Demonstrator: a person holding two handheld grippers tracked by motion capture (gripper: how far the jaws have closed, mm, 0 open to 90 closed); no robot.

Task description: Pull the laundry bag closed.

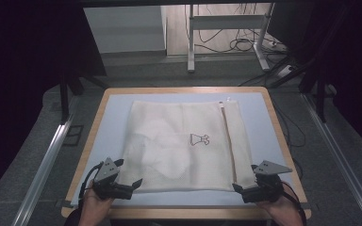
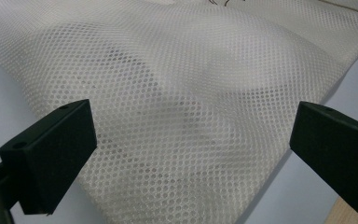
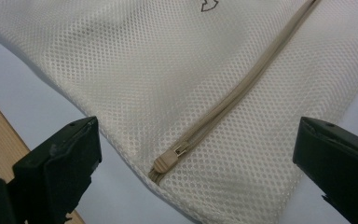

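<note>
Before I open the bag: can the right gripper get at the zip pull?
Probably yes. The right gripper is open, its jaws either side of the zip pull at the mesh bag's near corner, with nothing between.

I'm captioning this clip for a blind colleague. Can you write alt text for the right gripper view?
A white mesh laundry bag lies flat on a pale blue table, its beige zipper running diagonally to a pull tab near the bag's corner. The right gripper has its two black jaws wide apart on either side of that corner, not touching the bag.
</note>
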